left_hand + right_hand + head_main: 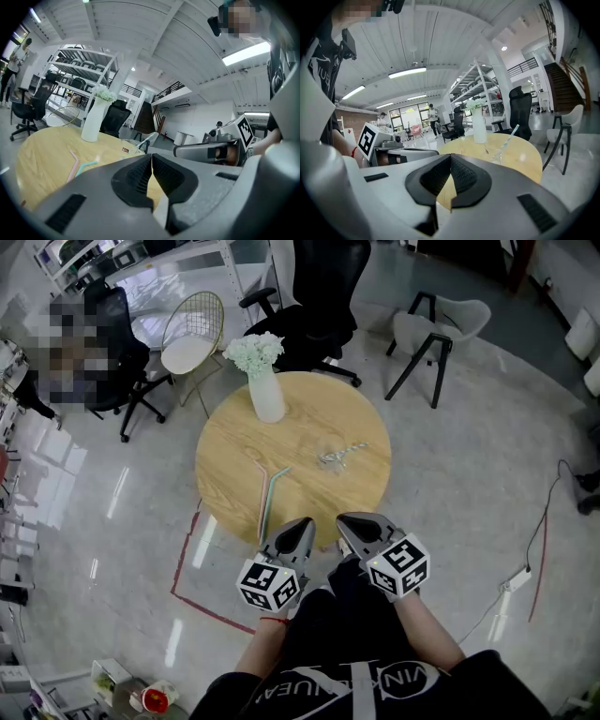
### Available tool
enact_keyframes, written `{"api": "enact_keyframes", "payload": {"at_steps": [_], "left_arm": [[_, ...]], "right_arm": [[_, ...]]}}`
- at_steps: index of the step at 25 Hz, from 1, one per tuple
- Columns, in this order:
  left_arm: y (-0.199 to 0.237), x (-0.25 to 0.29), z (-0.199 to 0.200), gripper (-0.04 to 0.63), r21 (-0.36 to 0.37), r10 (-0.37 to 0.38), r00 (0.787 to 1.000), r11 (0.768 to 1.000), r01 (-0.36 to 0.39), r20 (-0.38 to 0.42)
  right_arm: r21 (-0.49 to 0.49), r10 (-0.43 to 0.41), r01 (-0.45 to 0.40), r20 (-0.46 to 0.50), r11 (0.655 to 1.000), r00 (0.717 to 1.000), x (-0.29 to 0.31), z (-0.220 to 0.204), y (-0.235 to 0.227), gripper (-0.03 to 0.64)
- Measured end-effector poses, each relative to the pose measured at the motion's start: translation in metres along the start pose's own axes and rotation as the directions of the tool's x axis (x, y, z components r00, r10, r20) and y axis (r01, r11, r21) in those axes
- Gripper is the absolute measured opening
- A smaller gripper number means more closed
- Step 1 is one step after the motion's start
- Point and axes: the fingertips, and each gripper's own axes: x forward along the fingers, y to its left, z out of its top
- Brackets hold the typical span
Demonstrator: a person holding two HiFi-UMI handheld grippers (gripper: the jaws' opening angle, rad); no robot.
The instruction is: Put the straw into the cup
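A clear cup (330,459) stands right of centre on the round wooden table (234,442), and a striped straw (354,447) leans out of it. A pink straw (262,486) and a teal straw (273,491) lie side by side near the table's front edge. My left gripper (305,523) and right gripper (345,520) hover together at that front edge, both shut with nothing between the jaws. In the left gripper view the two loose straws (77,165) lie ahead to the left. The right gripper view has the cup (500,153) with its striped straw (509,136) ahead to the right.
A white vase (266,393) of white flowers stands at the table's far side. Chairs ring the far side: a wire chair (192,334), a black office chair (314,306) and a grey chair (436,329). Red tape (183,573) marks the floor at the left.
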Motion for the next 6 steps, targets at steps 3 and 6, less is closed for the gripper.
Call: {"api": "enact_keyframes", "payload": {"at_steps": [3, 6], "left_arm": [[-0.007, -0.011, -0.008, 0.014, -0.003, -0.003, 1.0, 1.0, 0.003, -0.002], [-0.016, -0.022, -0.017, 0.014, -0.008, -0.007, 1.0, 1.0, 0.007, -0.011]], "right_arm": [[0.001, -0.004, 0.004, -0.004, 1.0, 1.0, -0.008, -0.008, 0.011, 0.003], [0.017, -0.011, 0.011, -0.012, 1.0, 1.0, -0.017, -0.018, 0.021, 0.003]]}}
